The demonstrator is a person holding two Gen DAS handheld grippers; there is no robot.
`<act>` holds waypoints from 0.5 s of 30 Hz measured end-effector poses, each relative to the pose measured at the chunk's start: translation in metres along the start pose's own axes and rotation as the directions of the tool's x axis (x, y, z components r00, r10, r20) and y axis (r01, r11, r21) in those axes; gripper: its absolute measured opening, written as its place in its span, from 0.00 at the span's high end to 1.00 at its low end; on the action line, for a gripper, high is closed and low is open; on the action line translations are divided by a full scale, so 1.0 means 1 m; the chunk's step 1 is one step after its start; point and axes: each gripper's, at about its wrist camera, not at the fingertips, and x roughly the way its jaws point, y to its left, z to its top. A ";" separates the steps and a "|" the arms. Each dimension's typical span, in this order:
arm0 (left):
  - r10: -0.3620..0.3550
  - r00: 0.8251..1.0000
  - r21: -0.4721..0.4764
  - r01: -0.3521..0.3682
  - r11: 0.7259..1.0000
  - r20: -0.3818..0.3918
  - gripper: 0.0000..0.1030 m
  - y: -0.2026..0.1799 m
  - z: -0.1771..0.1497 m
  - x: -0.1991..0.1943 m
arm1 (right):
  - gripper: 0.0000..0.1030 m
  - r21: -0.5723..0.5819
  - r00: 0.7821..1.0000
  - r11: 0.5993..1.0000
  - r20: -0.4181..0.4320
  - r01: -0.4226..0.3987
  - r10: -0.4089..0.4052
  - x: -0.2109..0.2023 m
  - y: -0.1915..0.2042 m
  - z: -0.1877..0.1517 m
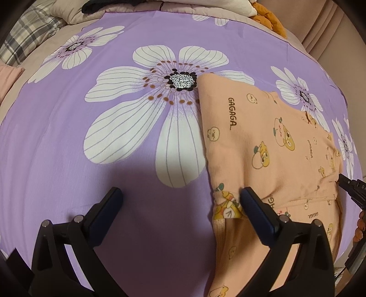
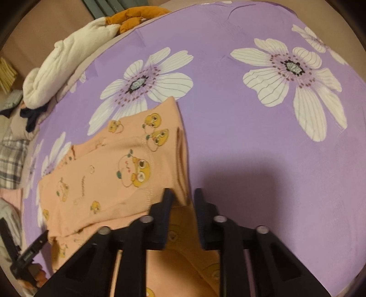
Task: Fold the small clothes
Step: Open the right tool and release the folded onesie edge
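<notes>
A small peach garment (image 1: 263,141) with yellow cartoon prints lies partly folded on a purple flowered bedsheet (image 1: 57,137). My left gripper (image 1: 180,196) is open wide at the garment's left edge; its right finger (image 1: 254,205) rests on the cloth and its left finger hangs over bare sheet. In the right wrist view the garment (image 2: 109,173) lies left of centre. My right gripper (image 2: 183,196) is nearly shut at the garment's right folded edge, with a narrow gap and cloth (image 2: 183,198) between its fingers. The right gripper's tip also shows in the left wrist view (image 1: 352,187).
A rolled white cloth (image 2: 57,75) and an orange item (image 2: 132,18) lie past the sheet's far edge. A plaid blanket (image 1: 25,38) and beige bedding sit at the far left. The left gripper also shows in the right wrist view (image 2: 25,253), at lower left.
</notes>
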 end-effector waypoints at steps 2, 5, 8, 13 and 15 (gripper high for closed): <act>-0.005 1.000 -0.006 0.004 1.000 -0.005 0.01 0.001 0.001 0.000 | 0.92 -0.010 1.000 1.000 0.013 0.016 -0.015 -0.002 0.002 0.000; -0.008 1.000 -0.012 0.008 1.000 -0.012 0.01 0.001 0.002 0.000 | 0.94 -0.027 0.999 0.999 0.046 0.026 -0.025 -0.010 0.006 -0.001; -0.009 1.000 -0.012 0.009 1.000 -0.018 0.01 0.002 0.002 0.000 | 0.95 -0.046 0.996 0.998 0.076 0.045 -0.041 -0.020 0.008 0.002; -0.012 1.000 -0.019 0.012 1.000 -0.025 0.00 0.003 0.004 0.001 | 0.95 -0.059 0.992 0.996 0.116 0.064 -0.057 -0.033 0.011 0.005; -0.013 1.000 -0.021 0.012 1.000 -0.026 0.00 0.003 0.004 0.001 | 0.95 -0.062 0.991 0.995 0.113 0.075 -0.068 -0.031 0.010 0.004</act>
